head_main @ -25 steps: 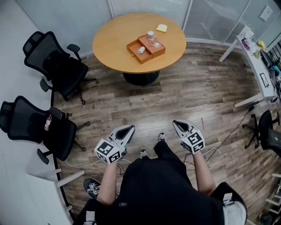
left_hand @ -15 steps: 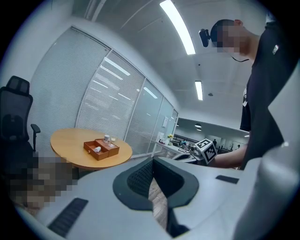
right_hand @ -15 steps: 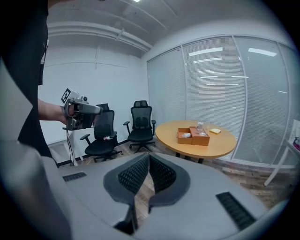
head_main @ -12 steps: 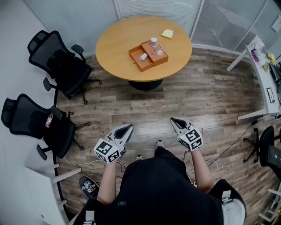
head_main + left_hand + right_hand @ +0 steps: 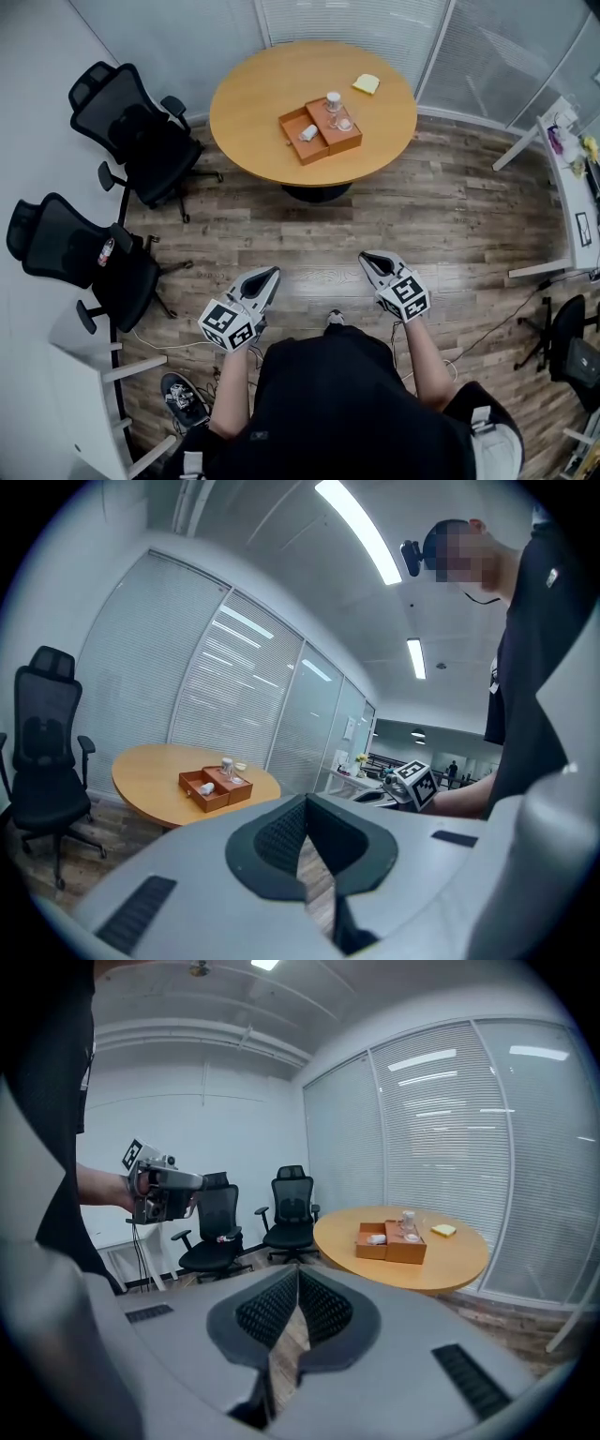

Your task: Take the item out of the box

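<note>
Left tool (image 5: 271, 273): clenched, pads together, nothing between them; held at waist level over the wooden floor (image 5: 441, 234).
Right tool (image 5: 367, 256): likewise closed and empty; its own view shows only a sliver of floor through the seam.
Bench (image 5: 272, 84): round, light wood, well ahead of both tools.
Box (image 5: 337, 139): orange-brown, near the middle of the bench; its left part stands open.
Item (image 5: 307, 132): small, white, lying in the open part of the box; too small to name more closely.
On the box lid: a small clear bottle (image 5: 333, 100) with a glass piece (image 5: 344, 123) just beside it.
Also on the bench: a yellow pad (image 5: 366, 83), apart from the box toward the far edge.
Office chairs (image 5: 131, 131): two, black, left of the bench.
Change: over the last second the bench has drifted lower and rightward in the head view, and the person's feet have shifted under the body; both tools ride along at the same level, unopened. The person is walking toward the bench.
Meaning for the task: approach stage only. The item is untouched and still boxed. A tool must yet come within reach and open before any grasp.
</note>
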